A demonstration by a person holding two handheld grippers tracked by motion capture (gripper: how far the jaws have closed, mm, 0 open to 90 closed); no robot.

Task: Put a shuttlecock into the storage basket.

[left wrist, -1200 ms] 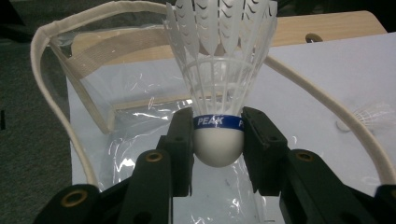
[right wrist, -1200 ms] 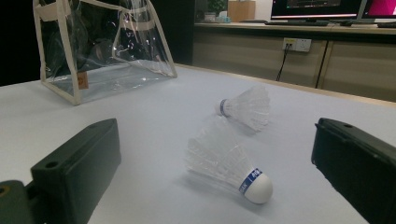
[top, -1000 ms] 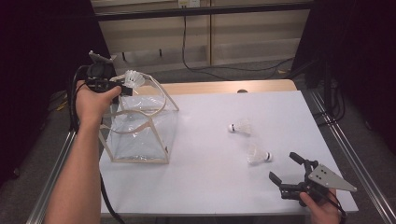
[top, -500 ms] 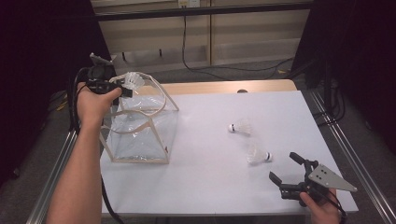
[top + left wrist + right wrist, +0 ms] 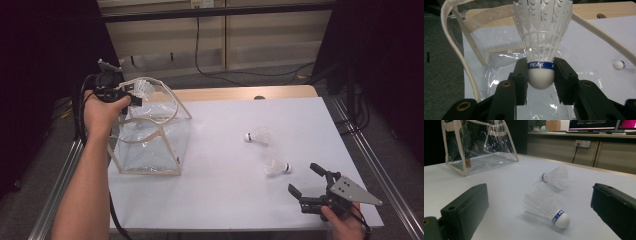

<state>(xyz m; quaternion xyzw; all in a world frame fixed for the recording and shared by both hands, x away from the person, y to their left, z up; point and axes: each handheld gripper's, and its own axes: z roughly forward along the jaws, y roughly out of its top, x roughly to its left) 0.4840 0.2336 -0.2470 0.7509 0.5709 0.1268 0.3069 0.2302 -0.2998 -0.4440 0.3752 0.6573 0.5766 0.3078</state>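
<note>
My left gripper is shut on the white cork of a shuttlecock, just under its blue band, and holds it above the open mouth of a clear plastic bag with cream trim and handles. Two more white shuttlecocks lie on the white table: one near the middle, one closer to my right gripper. That gripper rests open near the table's front right corner, its jaws wide apart on either side of the nearer shuttlecock and short of it.
The white table has metal rails along both sides. The clear bag stands at the table's left. A wooden strip runs along the far edge, with cables and a cabinet behind it.
</note>
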